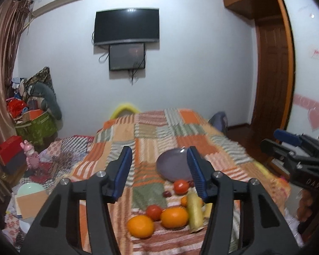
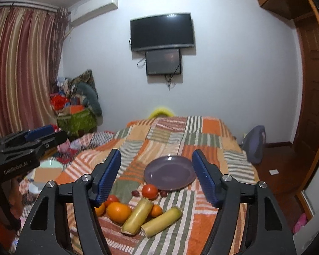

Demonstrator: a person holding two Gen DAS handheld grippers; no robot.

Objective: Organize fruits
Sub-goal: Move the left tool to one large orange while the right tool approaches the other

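Right wrist view, inventory of risks and goods.
Bed with patchwork blanket (image 2: 172, 133): soft, uneven ground; round fruit likely rolls if nudged.
Purple plate (image 2: 170, 173): empty, beyond the fruit; likely tips on the blanket if loaded at its rim.
Two pale yellow-green cylinders, perhaps sugarcane or corn (image 2: 138, 215): lying side by side, smooth; may slip from the pads.
Oranges (image 2: 119, 212): glossy, clustered near the front.
Tomatoes (image 2: 149, 190): soft; bruise under a hard squeeze.
Small dark red fruits (image 2: 163, 193): beside the plate, easily missed.
Right gripper (image 2: 156, 178) and left gripper (image 1: 159, 171): both part-open, holding nothing, poised above the fruit.
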